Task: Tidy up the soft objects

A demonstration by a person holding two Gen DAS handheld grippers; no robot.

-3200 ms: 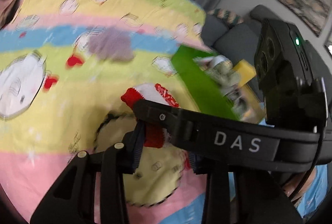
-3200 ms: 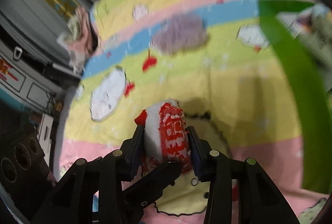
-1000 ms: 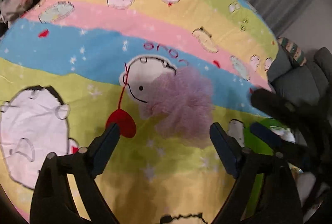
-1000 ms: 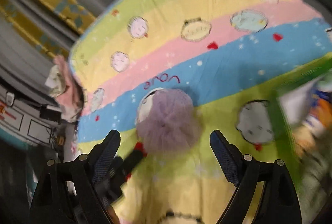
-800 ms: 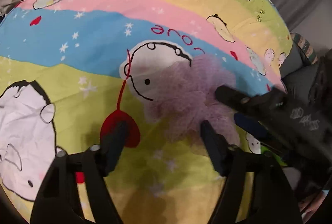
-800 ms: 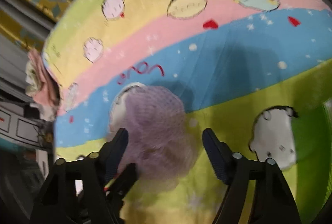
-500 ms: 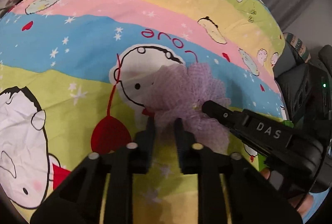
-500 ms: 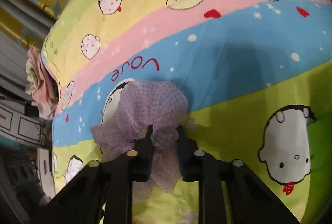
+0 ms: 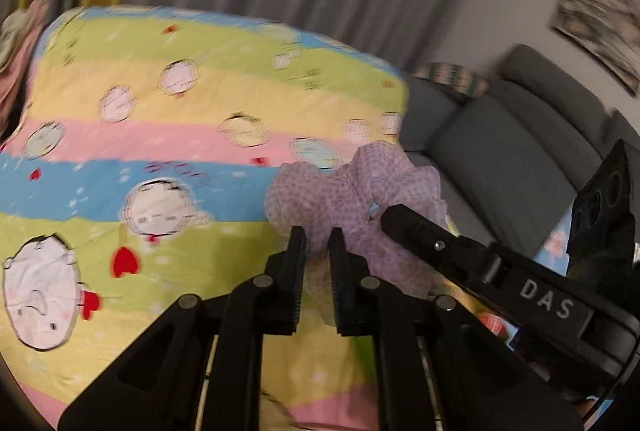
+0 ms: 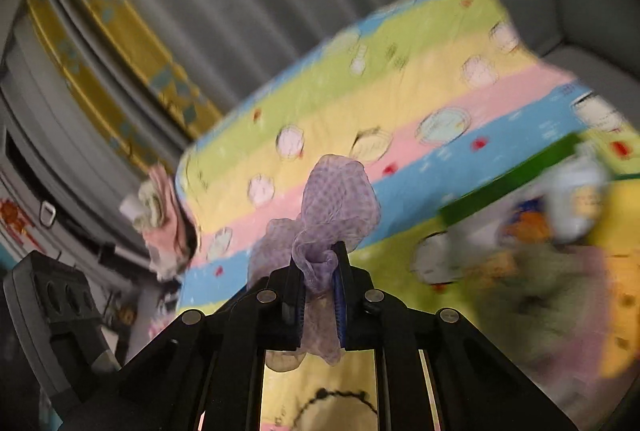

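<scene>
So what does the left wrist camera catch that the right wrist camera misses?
Only the left wrist view shows the framed picture on the wall and the right gripper reaching in from the side. Only the right wrist view shows the green box of blurred items. Both share the striped cartoon blanket, the grey sofa, and the purple mesh scrunchie, clamped by the left gripper too.

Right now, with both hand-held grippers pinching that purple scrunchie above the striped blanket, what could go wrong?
1. The left hand-held gripper and right hand-held gripper both clamp the thin purple scrunchie; pulling apart could overstretch or tear it.
2. Each grips only a small fold, so it may slip.
</scene>
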